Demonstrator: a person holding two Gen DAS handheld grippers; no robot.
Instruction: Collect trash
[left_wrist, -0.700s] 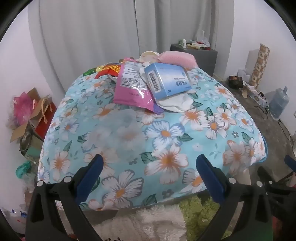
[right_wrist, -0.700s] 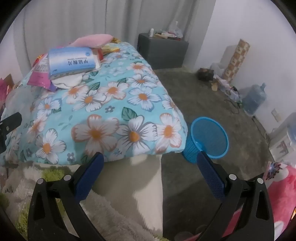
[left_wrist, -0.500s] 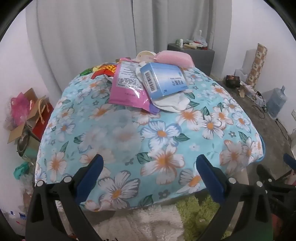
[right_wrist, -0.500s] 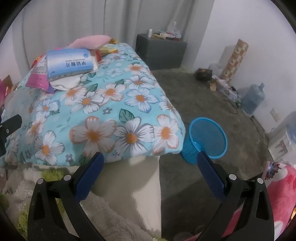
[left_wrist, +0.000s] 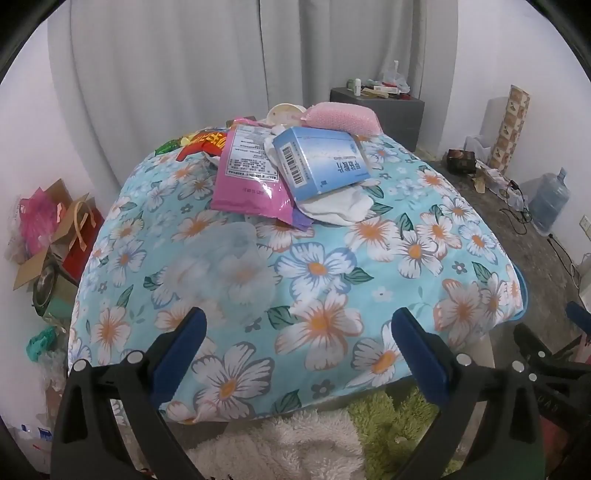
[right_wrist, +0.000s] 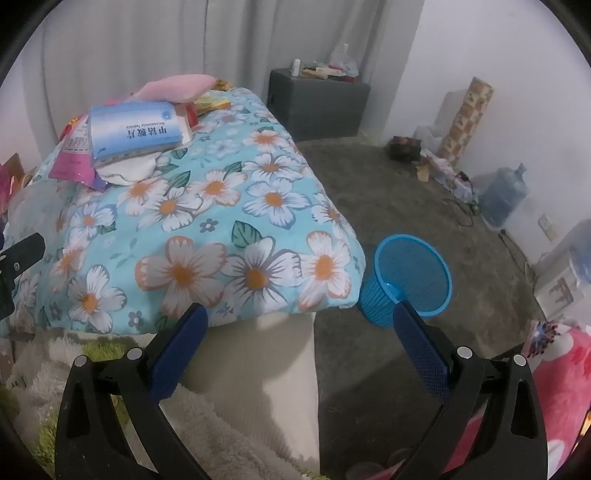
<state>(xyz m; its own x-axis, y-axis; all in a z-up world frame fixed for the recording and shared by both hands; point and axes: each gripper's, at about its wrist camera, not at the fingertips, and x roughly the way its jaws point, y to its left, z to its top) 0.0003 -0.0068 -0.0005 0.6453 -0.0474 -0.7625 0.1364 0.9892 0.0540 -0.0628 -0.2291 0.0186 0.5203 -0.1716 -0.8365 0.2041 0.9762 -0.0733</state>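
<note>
Both views crept closer; only right shows blue bin (right_wrist: 412, 275), seemingly empty.

Cloth (left_wrist: 317, 280): light blue w/ big white flowers, orange centres, green leaves. Box (left_wrist: 321, 162): pale blue & white, black barcode, blue lettering. Packet (left_wrist: 245, 177): pink, white label panel w/ black print, purple edge at bottom. Rag (left_wrist: 341, 206) under box: white. Pad (left_wrist: 340, 118) at back: pink, dotted texture. Wrapper (left_wrist: 201, 142): red w/ yellow letters, green at one end. Cup (left_wrist: 284, 110): cream. Basket (right_wrist: 408, 280): bright blue mesh. Rug (left_wrist: 399, 413): lime green & off-white shag. Curtain (left_wrist: 184, 62): pale grey. Cabinet (right_wrist: 317, 103): dark grey. Jug (right_wrist: 502, 197): translucent blue. Left gripper (left_wrist: 298, 332) & right gripper (right_wrist: 298, 330): black frames, blue pads.
</note>
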